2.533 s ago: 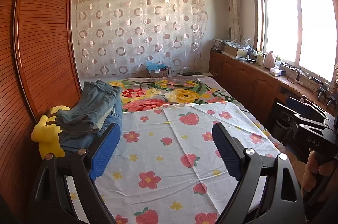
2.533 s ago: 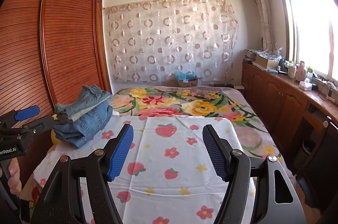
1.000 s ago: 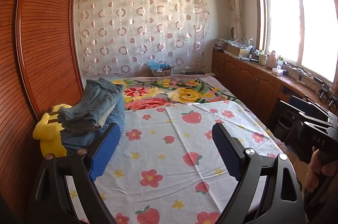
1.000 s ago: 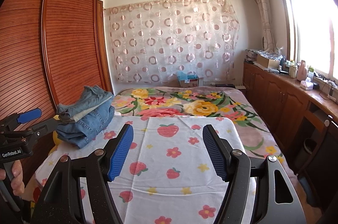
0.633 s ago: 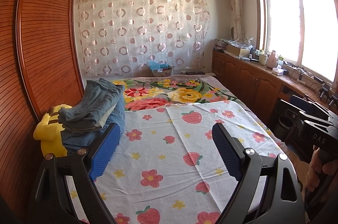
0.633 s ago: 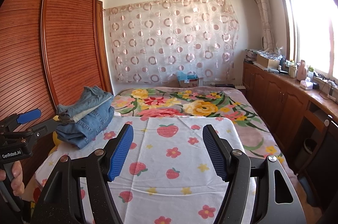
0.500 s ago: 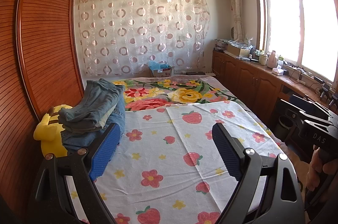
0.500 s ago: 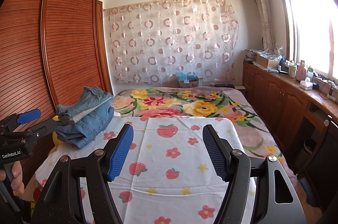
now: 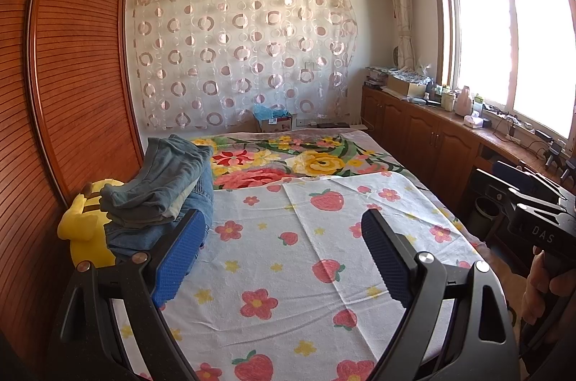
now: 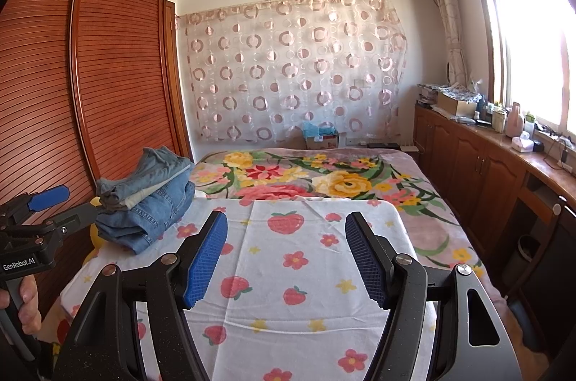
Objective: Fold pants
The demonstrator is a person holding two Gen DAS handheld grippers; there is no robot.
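Note:
A pile of blue denim pants (image 9: 162, 190) lies at the left edge of the bed, on top of a yellow plush toy (image 9: 81, 226); the right wrist view shows the same pile of pants (image 10: 147, 201) as folded layers. My left gripper (image 9: 284, 226) hovers open over the strawberry-print sheet (image 9: 288, 273), its left pad just in front of the pile, nothing between the fingers. My right gripper (image 10: 286, 230) is open too, over the same sheet (image 10: 288, 273), right of the pile. Each view catches the other gripper held in a hand at its edge.
A tall wooden slatted wardrobe (image 9: 54, 93) runs along the left of the bed. Low wooden cabinets (image 9: 432, 143) with clutter stand under the window on the right. A floral blanket (image 9: 306, 161) covers the far half, and a cardboard box (image 9: 275, 122) sits by the curtain.

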